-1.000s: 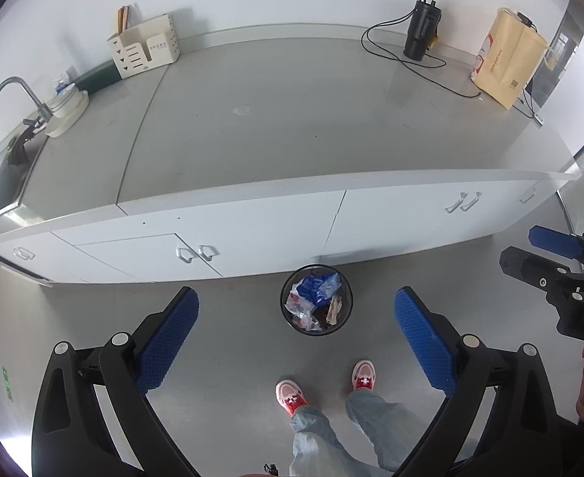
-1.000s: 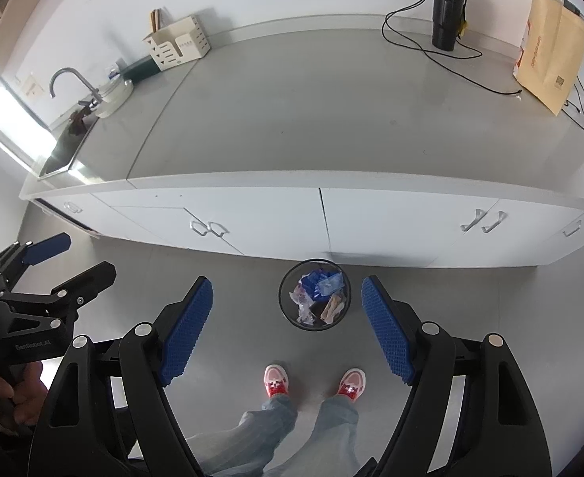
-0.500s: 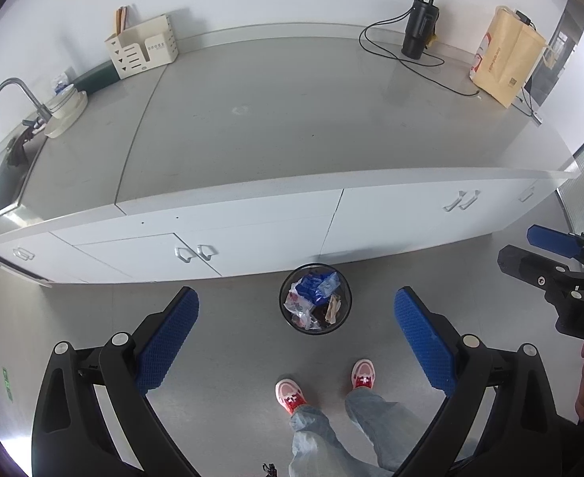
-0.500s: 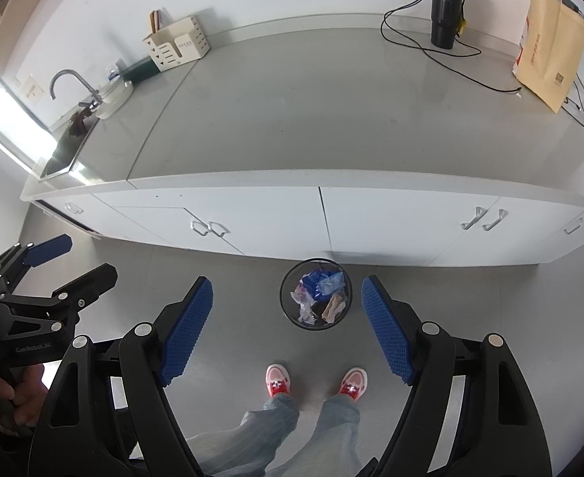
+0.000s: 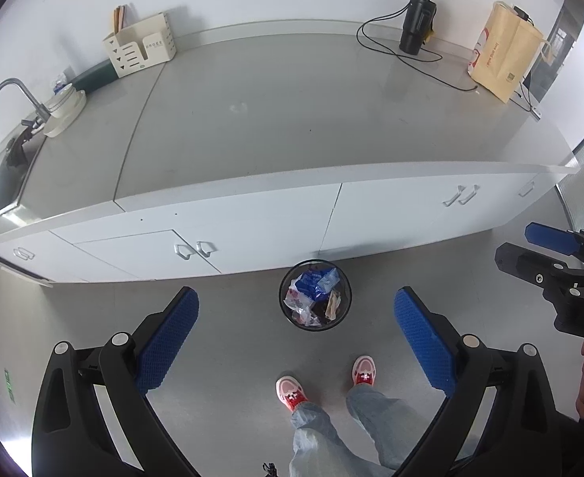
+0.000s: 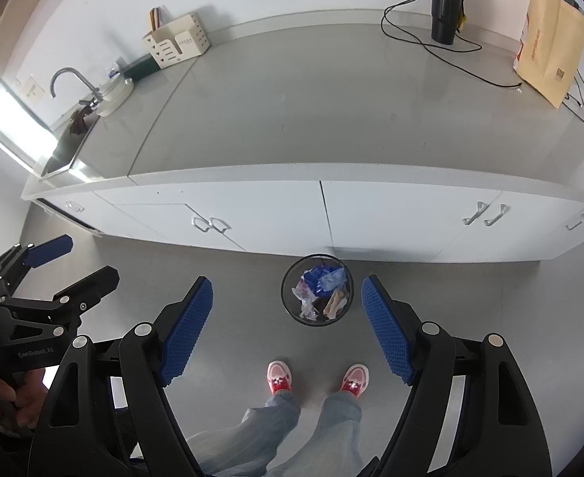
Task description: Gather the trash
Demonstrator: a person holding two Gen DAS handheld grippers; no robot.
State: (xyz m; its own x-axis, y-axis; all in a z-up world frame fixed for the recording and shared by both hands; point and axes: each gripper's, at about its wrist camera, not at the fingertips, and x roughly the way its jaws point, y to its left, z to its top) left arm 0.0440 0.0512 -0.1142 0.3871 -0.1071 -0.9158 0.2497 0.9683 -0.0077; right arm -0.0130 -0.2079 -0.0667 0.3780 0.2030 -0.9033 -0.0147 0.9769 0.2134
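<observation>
A black mesh trash bin (image 5: 315, 295) stands on the grey floor by the white cabinets, holding crumpled blue, white and tan wrappers (image 5: 313, 284). It also shows in the right wrist view (image 6: 317, 289). My left gripper (image 5: 295, 310) is open and empty, held high above the floor with the bin between its blue pads. My right gripper (image 6: 287, 302) is open and empty too, also above the bin. Each gripper shows at the edge of the other's view.
A grey countertop (image 5: 292, 119) carries a white organiser (image 5: 140, 49), a black tumbler with cables (image 5: 415, 28), a brown paper bag (image 5: 504, 53) and stacked dishes (image 5: 65, 109) beside a sink (image 5: 5, 175). The person's pink shoes (image 5: 325, 381) stand just in front of the bin.
</observation>
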